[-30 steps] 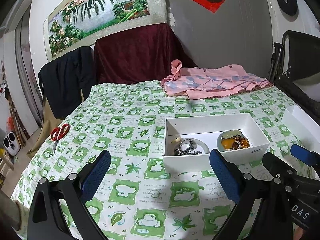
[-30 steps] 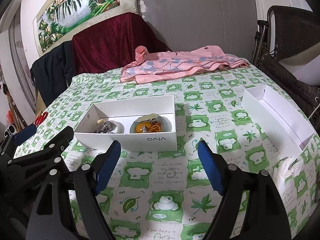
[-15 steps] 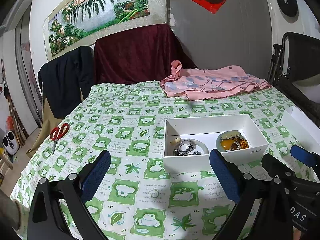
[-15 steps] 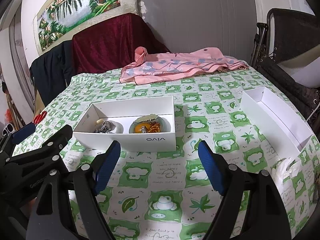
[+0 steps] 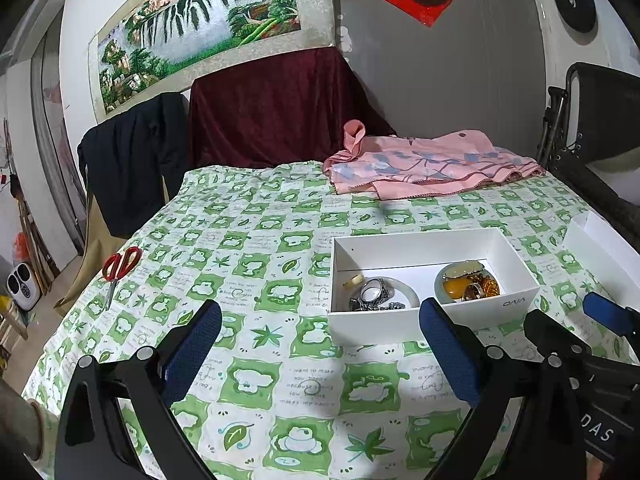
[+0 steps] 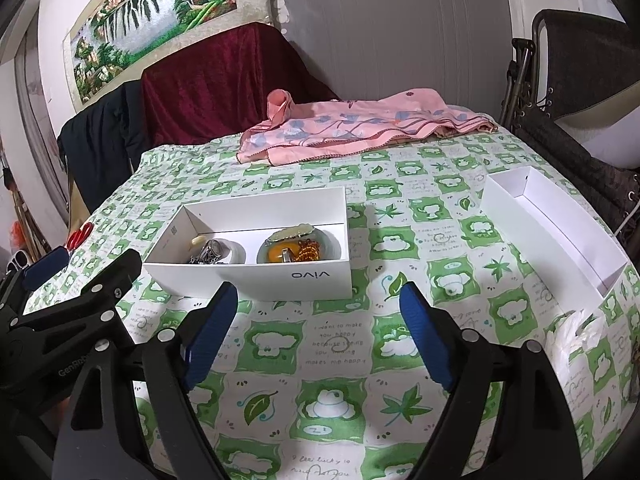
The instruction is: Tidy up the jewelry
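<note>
A white open box [image 5: 400, 326] [image 6: 280, 276] stands on the green-checked tablecloth. On the left inside it lie silver rings and chain [image 5: 374, 294] [image 6: 210, 252] on a small white dish. On the right, amber and beaded pieces [image 5: 468, 282] [image 6: 296, 250] fill a small bowl. My left gripper [image 5: 320, 312] hovers just in front of the box, open and holding nothing. My right gripper [image 6: 318, 294] hangs before the box's front wall. Its jaws are opening and nothing is between them.
A second white box [image 6: 552, 232] [image 5: 600, 248] lies near the table's right edge. Red scissors [image 5: 120, 266] [image 6: 78, 236] rest at the left edge. A pink cloth [image 5: 432, 166] [image 6: 360, 128] lies at the back. Draped chairs stand behind the table.
The right gripper's jaws have spread a little wider. Both hands and the box stay where they were.
</note>
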Tool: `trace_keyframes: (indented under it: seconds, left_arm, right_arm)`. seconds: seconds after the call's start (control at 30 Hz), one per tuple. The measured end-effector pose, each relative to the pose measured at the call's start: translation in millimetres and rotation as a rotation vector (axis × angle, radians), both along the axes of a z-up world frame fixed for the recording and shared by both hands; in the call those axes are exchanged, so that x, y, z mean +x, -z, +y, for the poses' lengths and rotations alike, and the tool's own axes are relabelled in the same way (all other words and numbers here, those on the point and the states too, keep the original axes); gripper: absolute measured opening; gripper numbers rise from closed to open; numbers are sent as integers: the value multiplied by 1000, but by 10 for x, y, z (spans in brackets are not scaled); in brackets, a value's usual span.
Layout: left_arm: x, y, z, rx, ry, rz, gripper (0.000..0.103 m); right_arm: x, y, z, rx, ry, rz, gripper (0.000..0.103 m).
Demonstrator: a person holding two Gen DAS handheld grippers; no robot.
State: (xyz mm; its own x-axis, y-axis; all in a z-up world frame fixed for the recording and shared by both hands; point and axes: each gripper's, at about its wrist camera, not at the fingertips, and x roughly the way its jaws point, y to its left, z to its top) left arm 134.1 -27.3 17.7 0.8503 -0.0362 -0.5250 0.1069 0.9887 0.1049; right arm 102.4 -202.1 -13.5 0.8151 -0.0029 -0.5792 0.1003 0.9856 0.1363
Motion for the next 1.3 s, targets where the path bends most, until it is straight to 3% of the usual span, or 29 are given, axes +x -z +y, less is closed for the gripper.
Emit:
trace_keyframes:
  seconds: [1.3]
  left_arm:
    - [-11,27,57,3,-1,9,97]
  right_arm:
    - [-1,42,-1,2,0,11,80]
